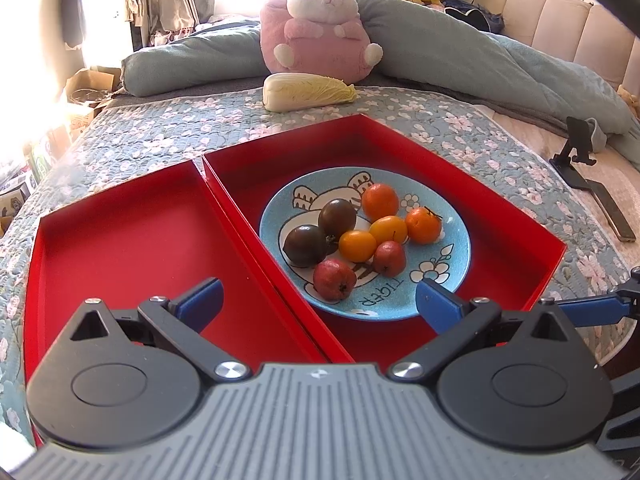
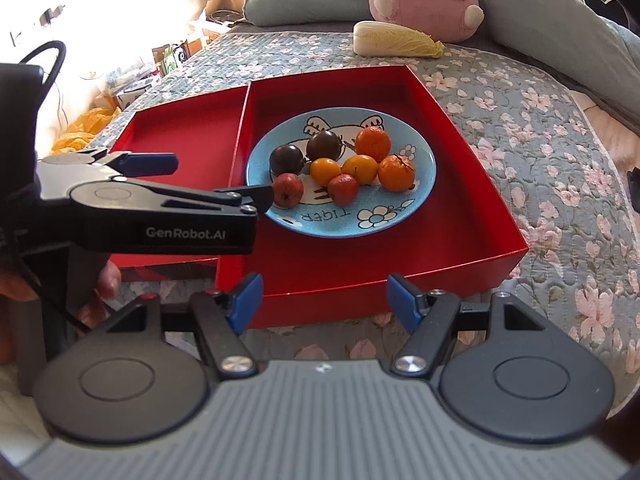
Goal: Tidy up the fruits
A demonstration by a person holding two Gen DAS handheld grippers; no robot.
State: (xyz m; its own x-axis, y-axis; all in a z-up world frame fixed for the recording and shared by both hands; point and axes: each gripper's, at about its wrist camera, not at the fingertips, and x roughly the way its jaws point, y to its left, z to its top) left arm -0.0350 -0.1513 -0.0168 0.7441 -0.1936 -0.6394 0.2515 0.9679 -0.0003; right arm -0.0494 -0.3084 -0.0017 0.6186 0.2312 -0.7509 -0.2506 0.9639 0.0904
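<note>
Left wrist: left gripper [image 1: 320,300] jaws at full spread, nothing between the blue pads, nothing touched. Ahead of the jaws, two glossy red trays side by side on a quilted floral bedspread [image 1: 160,128]. Empty left tray [image 1: 120,240] sits ahead of the left pad; right tray [image 1: 500,208] holds a round blue glazed plate [image 1: 452,240] just past the right pad. On the plate: two dark smooth tomatoes [image 1: 306,245], three orange round fruits and two yellow-orange ones [image 1: 357,245], two small matte red fruits [image 1: 334,279] nearest the jaws. All roughly spherical, no clear long axis. Beyond: a napa cabbage [image 1: 308,91] lying crosswise, a pink plush [image 1: 320,28].

Right wrist: right gripper [image 2: 322,300] jaws apart, empty, hovering at the near wall of the right tray [image 2: 360,300]. Plate [image 2: 424,184] straight ahead. Left gripper [image 2: 224,180] enters from the left, one finger tip just beside a red fruit [image 2: 287,195]; contact unclear.
</note>
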